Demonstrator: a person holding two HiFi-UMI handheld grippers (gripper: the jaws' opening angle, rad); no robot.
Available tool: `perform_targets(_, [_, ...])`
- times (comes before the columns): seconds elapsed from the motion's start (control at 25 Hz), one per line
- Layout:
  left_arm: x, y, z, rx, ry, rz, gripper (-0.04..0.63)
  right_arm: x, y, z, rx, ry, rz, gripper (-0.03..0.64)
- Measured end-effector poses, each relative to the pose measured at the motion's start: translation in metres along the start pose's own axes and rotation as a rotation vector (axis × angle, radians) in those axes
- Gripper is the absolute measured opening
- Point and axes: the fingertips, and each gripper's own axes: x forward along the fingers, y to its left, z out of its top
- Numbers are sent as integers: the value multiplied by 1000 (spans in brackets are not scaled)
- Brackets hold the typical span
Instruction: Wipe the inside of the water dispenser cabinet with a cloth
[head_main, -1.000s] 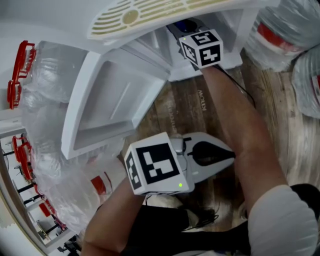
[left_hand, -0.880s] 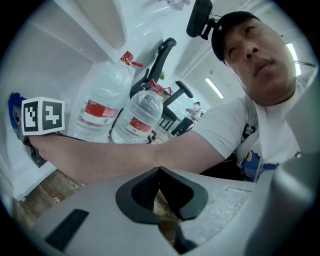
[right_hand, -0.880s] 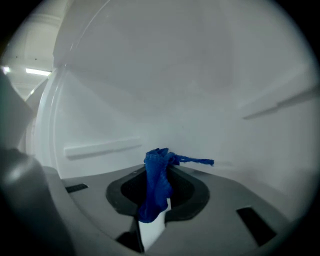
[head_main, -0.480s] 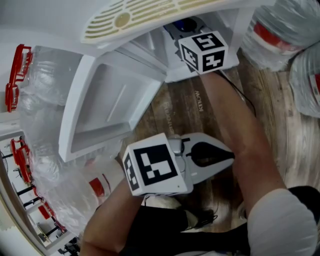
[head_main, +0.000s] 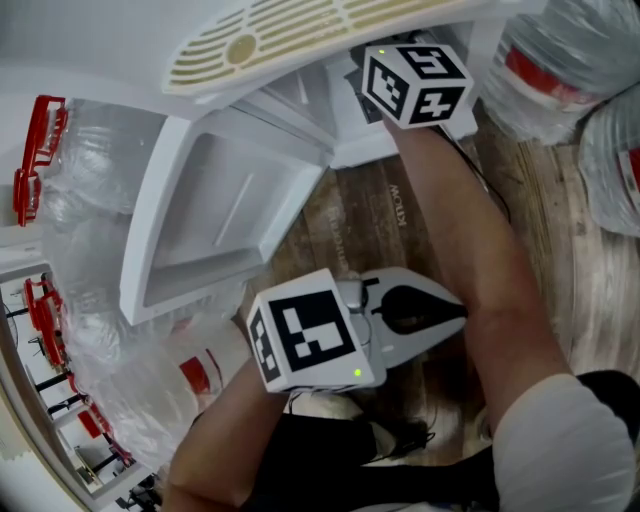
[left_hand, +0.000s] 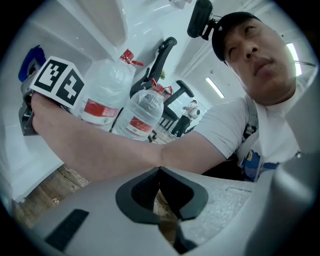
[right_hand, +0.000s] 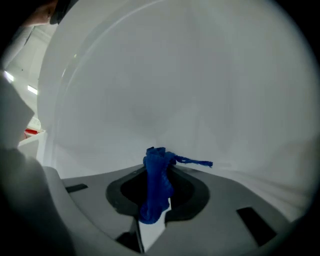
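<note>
1. Two fingers of my right gripper (right_hand: 159, 162) are pinched tight on the blue cloth (right_hand: 156, 187), whose long axis runs along them, a frayed tail poking past the tips.
2. Straight ahead of those fingers, near, lies the white cabinet wall (right_hand: 175, 90); I judge a forward push brings cloth to it.
3. My left gripper (left_hand: 160, 172), fingers together on nothing, hangs outside the cabinet, farther off.

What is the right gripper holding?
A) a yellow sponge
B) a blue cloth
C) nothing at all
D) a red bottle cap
B: in the right gripper view, the right gripper is shut on a bunched blue cloth, facing the white cabinet wall.
</note>
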Motion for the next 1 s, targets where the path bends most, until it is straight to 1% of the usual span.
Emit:
perform_targets(0.36, [3, -2, 4, -3, -20, -8, 3, -17, -38, -87, 25, 222, -100, 64])
perform_targets(0.52, [1, -2, 3, -5, -19, -6, 3, -24, -47, -105, 38, 269, -138, 64])
perform_targets(0.68, [1, -2, 3, -2, -20, -7, 3, -29, -55, -113, 59, 297, -174, 64])
perform_targets(0.8, [1, -3, 2, -2, -15, -10, 3, -31, -51, -100, 80, 254, -175, 64])
perform_targets(0.88, [1, -3, 1, -2, -13, -12, 3, -29, -41, -75, 79, 183, -158, 64])
perform_targets(1.0, [1, -3, 0, 5, -1, -11, 3, -23, -27, -24, 75, 42, -146, 65])
